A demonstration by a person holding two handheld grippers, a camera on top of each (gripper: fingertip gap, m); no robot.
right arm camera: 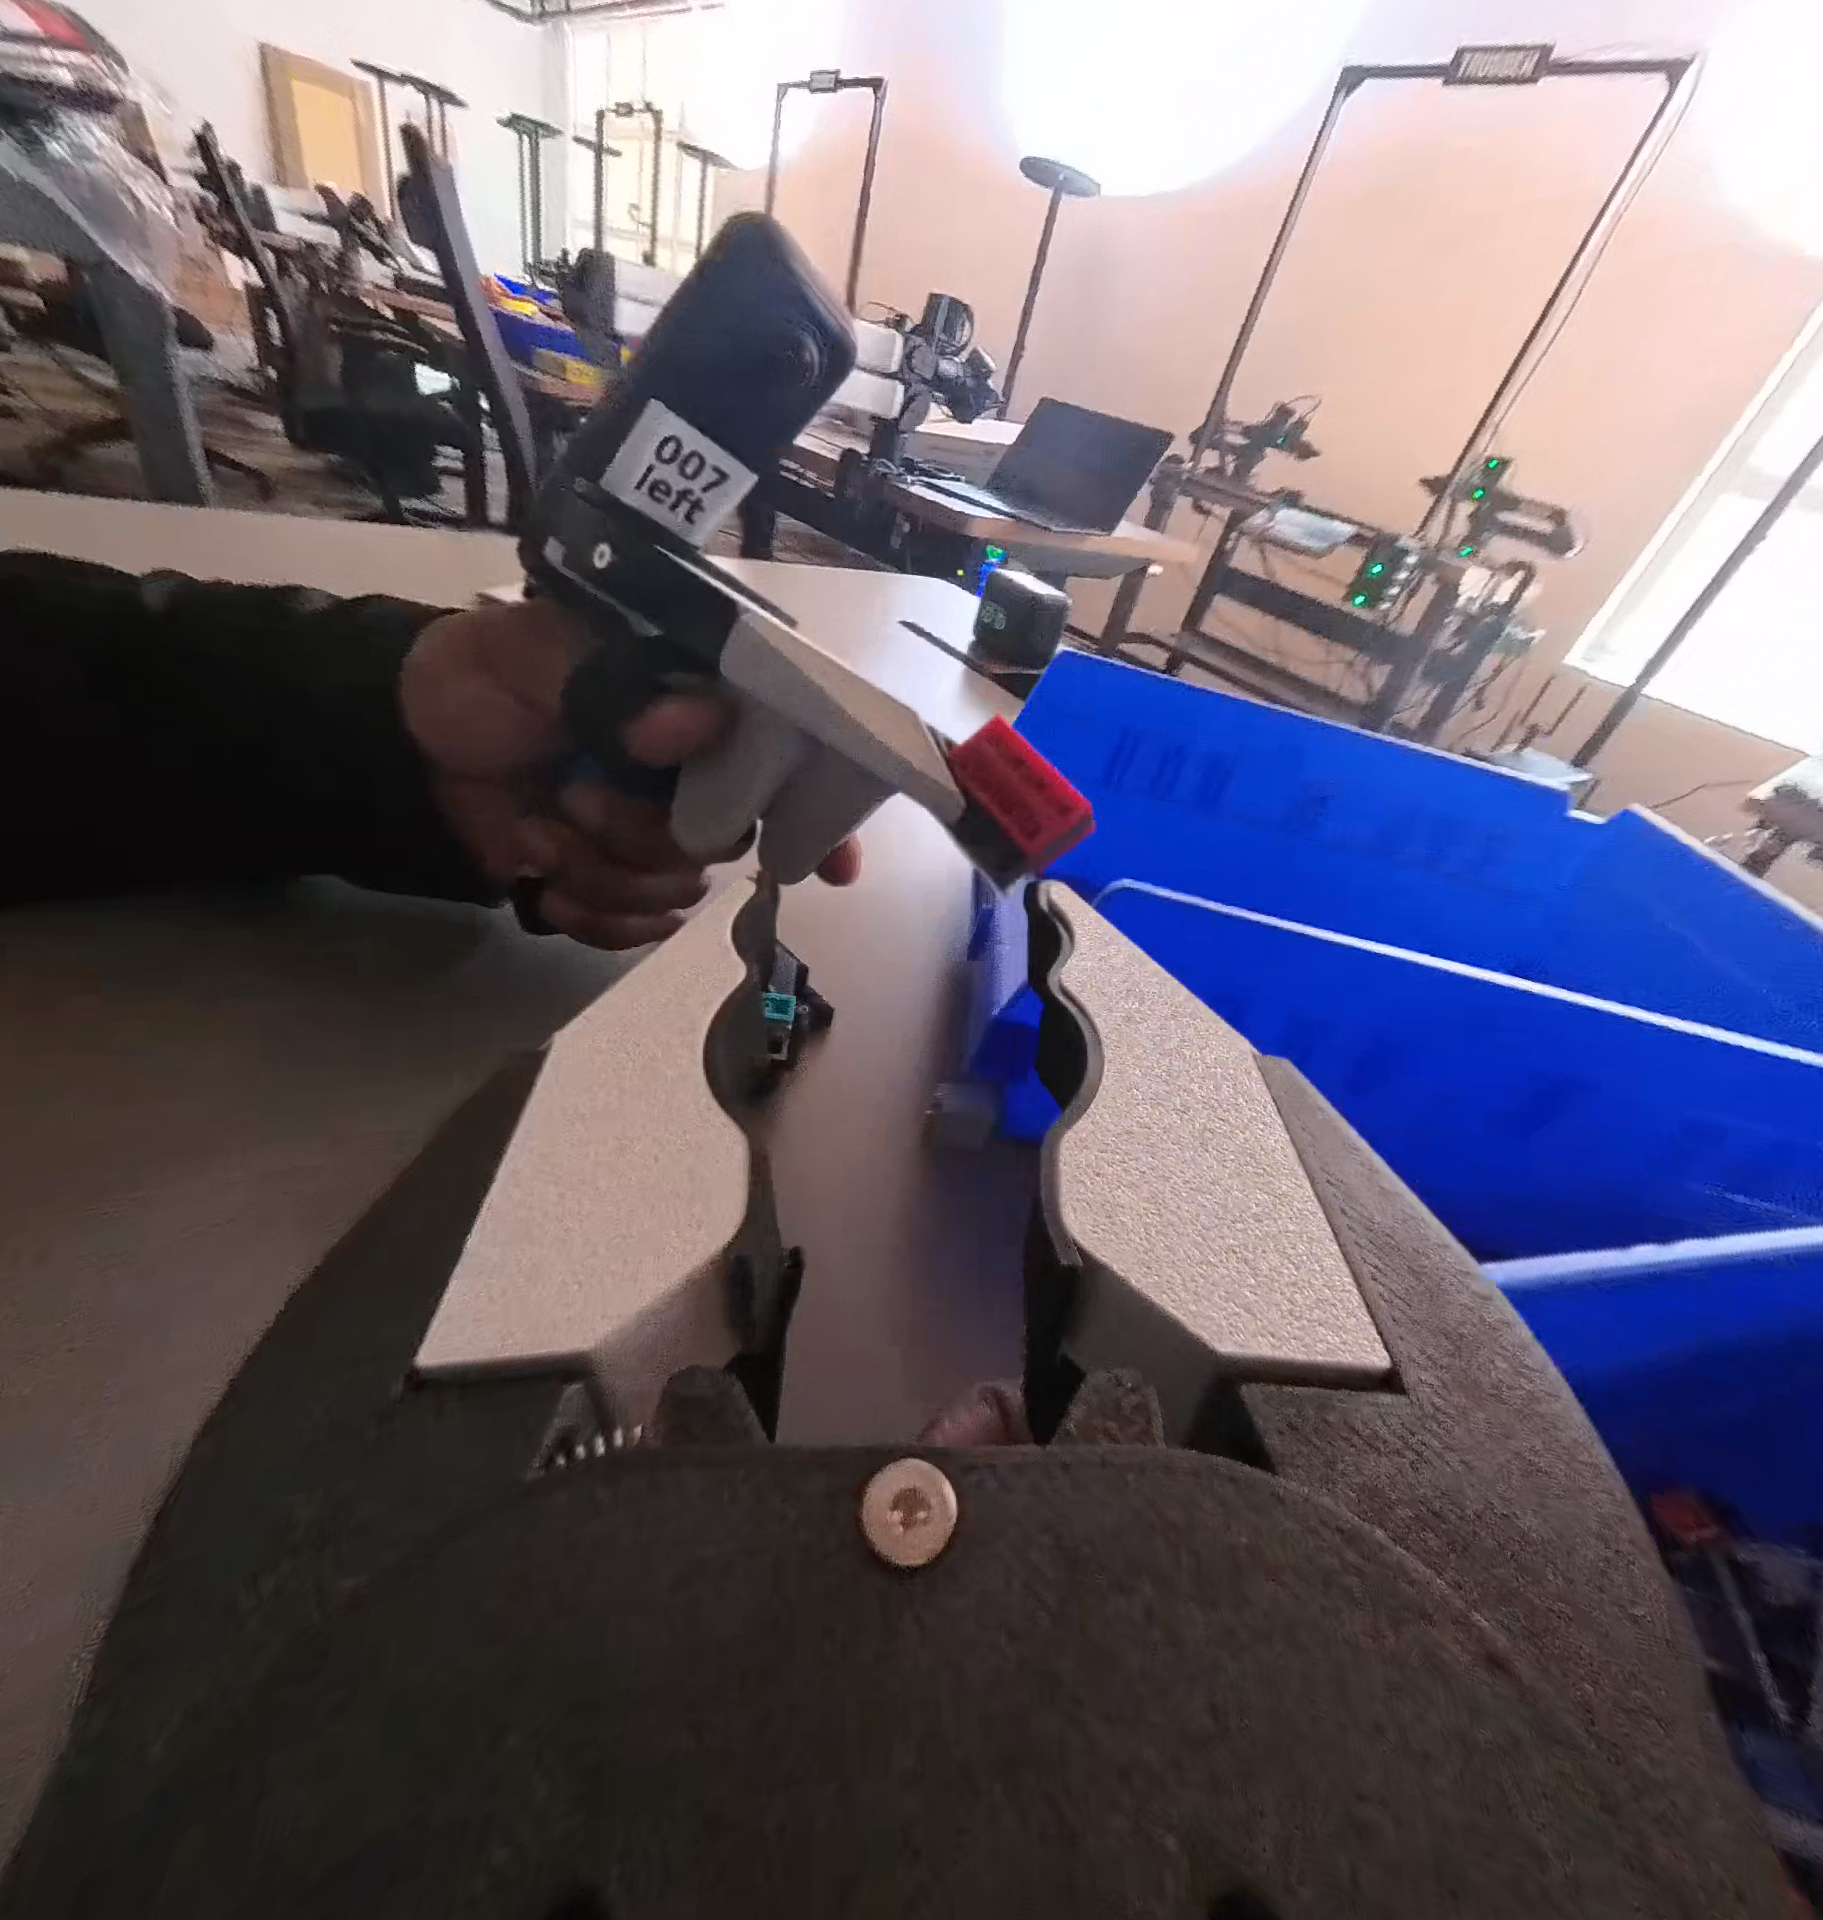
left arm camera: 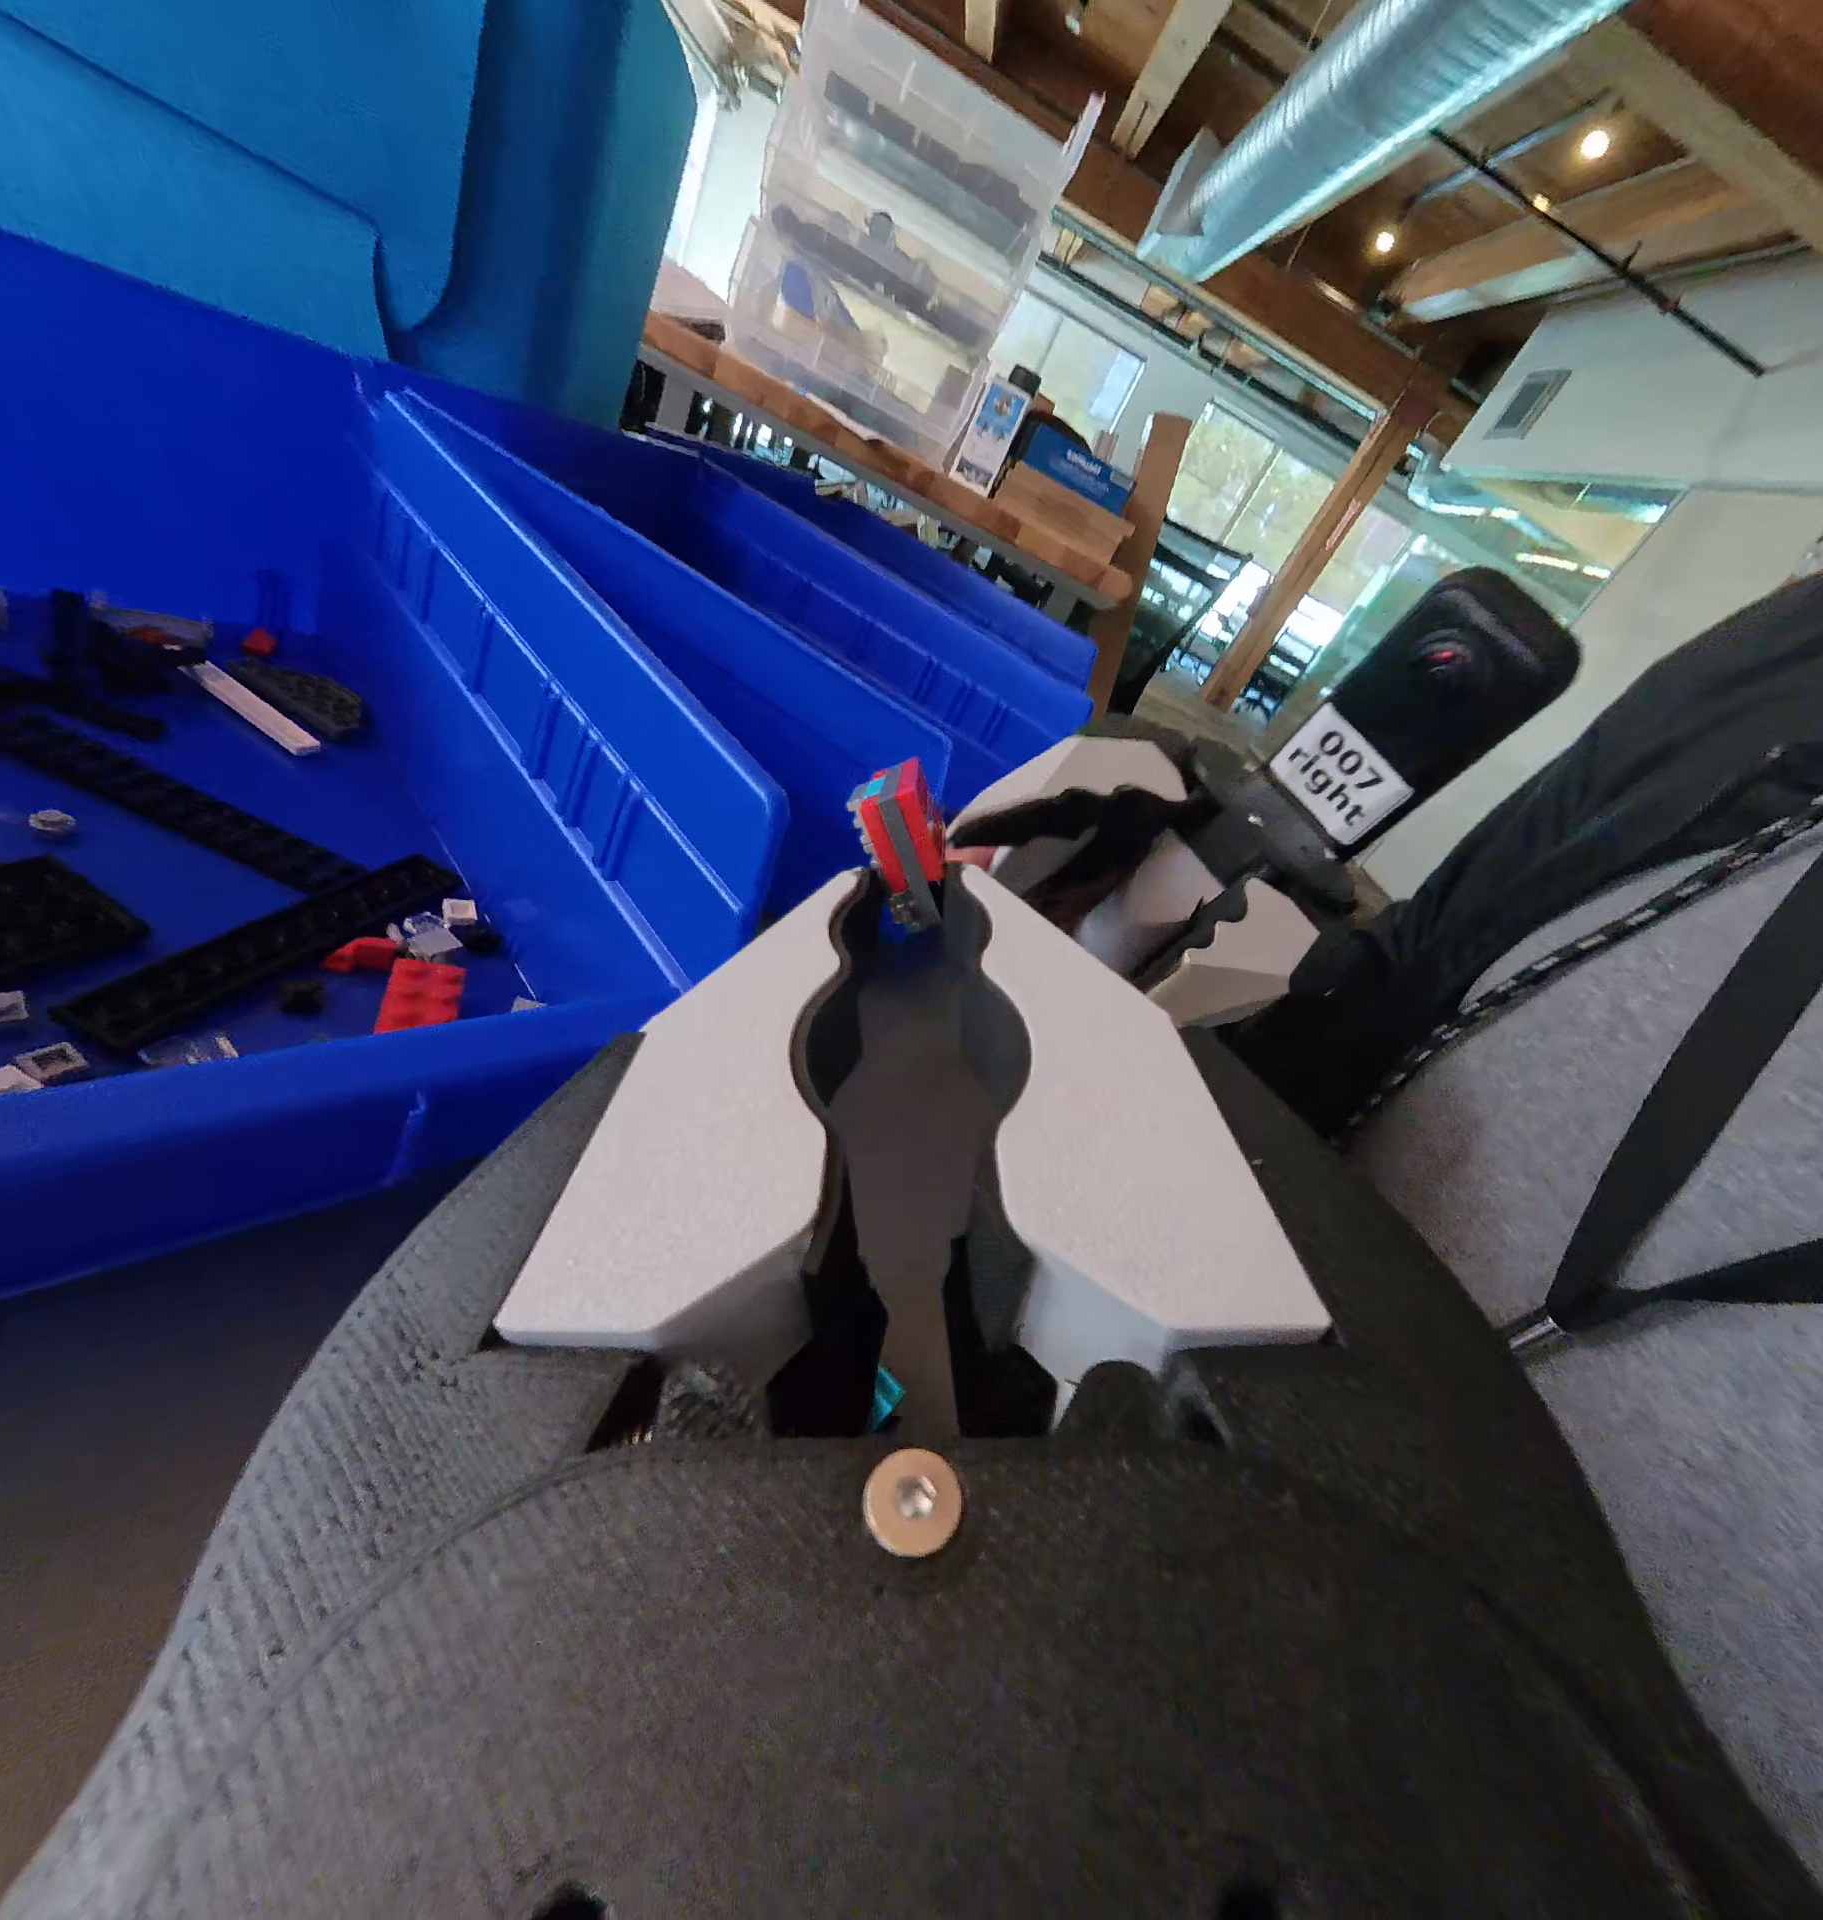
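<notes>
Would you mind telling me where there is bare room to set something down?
The grey tabletop left of the blue bins looks bare. The brick-filled bin is crowded. Left gripper holds a small brick stack; right gripper is open.

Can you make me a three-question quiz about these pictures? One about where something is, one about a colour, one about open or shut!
1. Where do the loose black plates lie?
A in the blue bin
B on a chair
C on a laptop

2. What colour is the top of the small brick stack?
A green
B red
C yellow

3. How is the right gripper?
A shut on a brick
B open
C folded away

Answers: 1 A, they rest on the bin's floor. 2 B, its studded face is red. 3 B, a wide gap shows between its fingers, while the left gripper is shut on the stack.
</notes>
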